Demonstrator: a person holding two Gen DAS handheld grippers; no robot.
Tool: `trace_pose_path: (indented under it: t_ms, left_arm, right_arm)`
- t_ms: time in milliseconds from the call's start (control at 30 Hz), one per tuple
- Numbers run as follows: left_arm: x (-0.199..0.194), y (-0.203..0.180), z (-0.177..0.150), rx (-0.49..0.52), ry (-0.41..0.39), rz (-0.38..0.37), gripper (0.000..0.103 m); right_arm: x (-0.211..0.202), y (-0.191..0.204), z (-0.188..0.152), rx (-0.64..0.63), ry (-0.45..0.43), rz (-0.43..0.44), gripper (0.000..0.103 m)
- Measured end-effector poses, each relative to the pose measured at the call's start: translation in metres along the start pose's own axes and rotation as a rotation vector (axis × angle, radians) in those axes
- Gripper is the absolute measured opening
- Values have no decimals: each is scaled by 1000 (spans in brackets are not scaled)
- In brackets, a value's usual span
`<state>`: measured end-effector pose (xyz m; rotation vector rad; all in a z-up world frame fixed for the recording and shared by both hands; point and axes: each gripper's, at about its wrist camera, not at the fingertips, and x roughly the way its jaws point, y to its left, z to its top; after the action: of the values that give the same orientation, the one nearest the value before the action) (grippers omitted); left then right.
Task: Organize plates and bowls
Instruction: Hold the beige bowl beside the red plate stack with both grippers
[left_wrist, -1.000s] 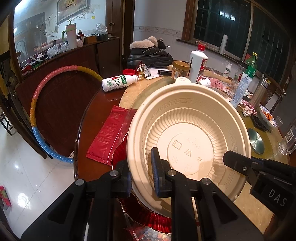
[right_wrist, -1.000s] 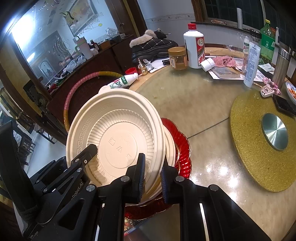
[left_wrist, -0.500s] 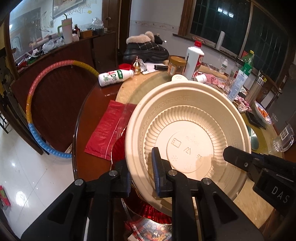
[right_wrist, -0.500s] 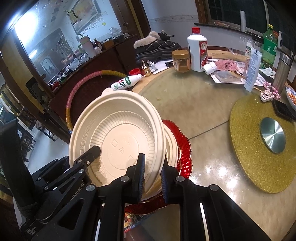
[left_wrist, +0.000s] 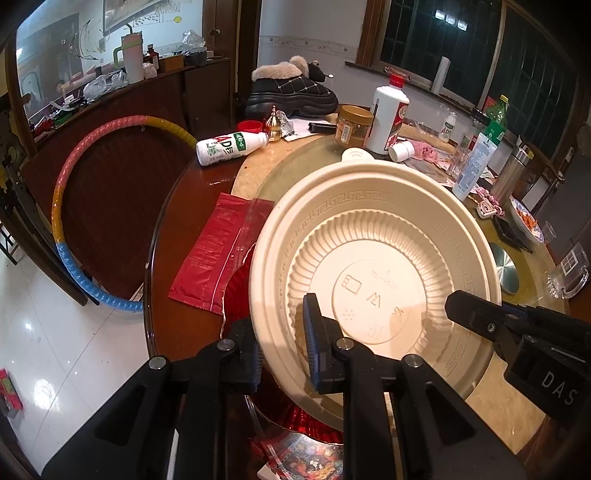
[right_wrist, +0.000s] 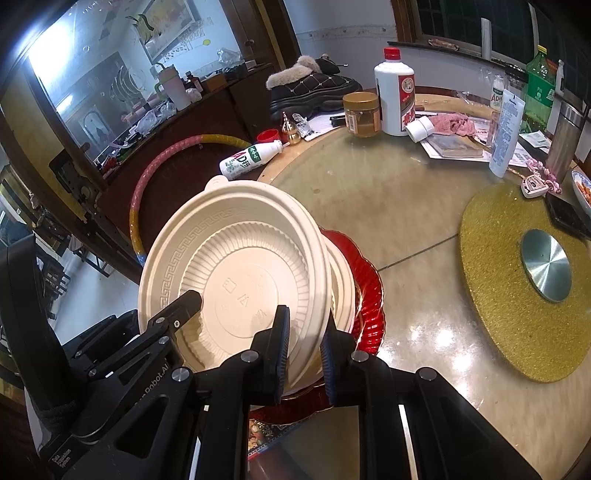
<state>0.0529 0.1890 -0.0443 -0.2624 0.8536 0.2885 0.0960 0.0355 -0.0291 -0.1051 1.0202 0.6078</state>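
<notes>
Cluttered with bottles, a jar and a fur-lined boot, the round glass-covered tabletop (right_wrist: 406, 229) carries a red ribbed plate (right_wrist: 369, 295) near its edge. Above that plate a cream plastic bowl with a key-pattern rim (left_wrist: 373, 258) is held tilted. The left gripper (left_wrist: 282, 349) has its fingers clamped narrowly on the bowl's near-left rim, and the right gripper (right_wrist: 303, 350) pinches the opposite rim. A second cream bowl (right_wrist: 341, 291) sits just behind, on the red plate.
</notes>
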Motion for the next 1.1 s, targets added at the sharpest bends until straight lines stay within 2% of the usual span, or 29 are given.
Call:
trace_pose_path:
  t_ms: [1100]
  left_arm:
    - [0,-8,-3,43,22,33,18]
  right_arm:
    - [2,-7,-5,10,7,27,16]
